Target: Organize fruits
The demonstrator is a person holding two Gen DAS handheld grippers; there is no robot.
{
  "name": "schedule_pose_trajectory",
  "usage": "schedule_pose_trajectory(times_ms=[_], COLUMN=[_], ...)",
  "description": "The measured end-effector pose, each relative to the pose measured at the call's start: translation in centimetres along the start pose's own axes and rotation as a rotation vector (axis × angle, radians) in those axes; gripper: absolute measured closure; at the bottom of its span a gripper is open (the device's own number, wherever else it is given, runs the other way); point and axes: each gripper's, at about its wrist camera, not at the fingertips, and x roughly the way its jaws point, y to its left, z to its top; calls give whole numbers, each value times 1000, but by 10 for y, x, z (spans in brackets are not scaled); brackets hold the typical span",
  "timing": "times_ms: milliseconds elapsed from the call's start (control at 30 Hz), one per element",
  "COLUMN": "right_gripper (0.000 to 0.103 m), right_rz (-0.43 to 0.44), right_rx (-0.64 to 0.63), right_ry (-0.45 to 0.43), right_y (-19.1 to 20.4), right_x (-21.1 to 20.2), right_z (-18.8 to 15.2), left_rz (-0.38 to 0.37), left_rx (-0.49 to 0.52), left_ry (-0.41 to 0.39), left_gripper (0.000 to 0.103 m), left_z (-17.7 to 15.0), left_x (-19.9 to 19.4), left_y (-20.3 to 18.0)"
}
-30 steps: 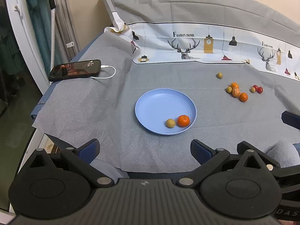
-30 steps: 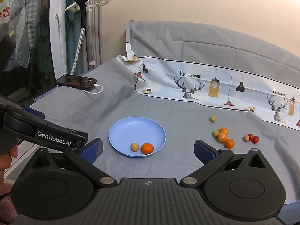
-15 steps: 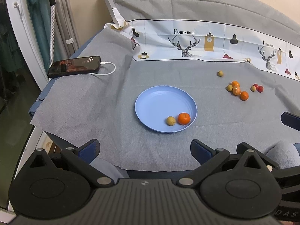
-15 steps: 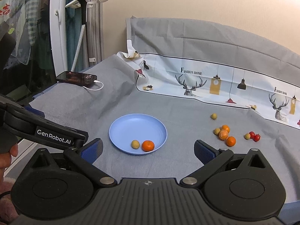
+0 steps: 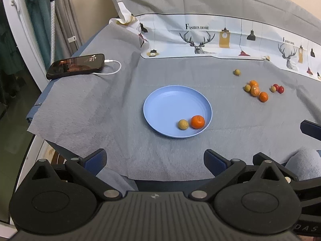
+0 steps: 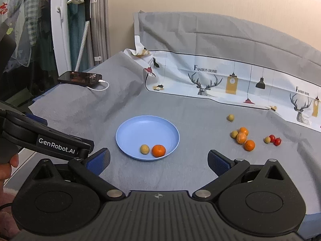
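While both tools hang back over the near edge of the table, neither one holds anything: the left gripper (image 5: 154,159) has its blue-padded fingers spread wide and bare, and the right gripper (image 6: 158,161) stands just as released.

Ahead of them, roughly mid-table on the grey cloth (image 5: 90,108), sits the blue plate (image 5: 170,102). It already carries an orange mandarin (image 5: 197,121) and a tan round fruit (image 5: 183,124), side by side near the plate's near-right rim. The rest of the fruit is loose toward the far right part of the table: a cluster of mandarins (image 6: 243,137) with a tan fruit touching it, two small red fruits (image 6: 274,140) beside another tan one, and a lone tan fruit (image 6: 230,117) further back. A phone (image 5: 76,65) on a white cable lies at the far left corner.

As I judge it, sorting has barely begun. The risks lie in the cluster: the fruits are round and packed close, so fingers closing on one may nudge its neighbours and send them rolling toward the right edge. The small red ones look soft and could be crushed by a hard squeeze. A fruit dropped onto the plate might also knock the two there against the shallow rim.
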Motion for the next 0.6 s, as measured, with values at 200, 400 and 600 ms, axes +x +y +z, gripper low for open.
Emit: schedule_pose_trajectory(times_ms=[200,400,600], right_gripper=[1,1,1], right_rz=[8,18,9], right_rx=[18,53,128], right_ry=[32,75,118], right_y=[-5,-13,-35], right_x=[12,30,50], right_z=[-4,-8,-14], left_rz=[4,8,16], left_rx=[16,37,71], left_ry=[34,66,107], left_gripper=[0,0,0], left_z=[2,8,21], left_x=[14,29,50], left_y=[-4,-10,-28])
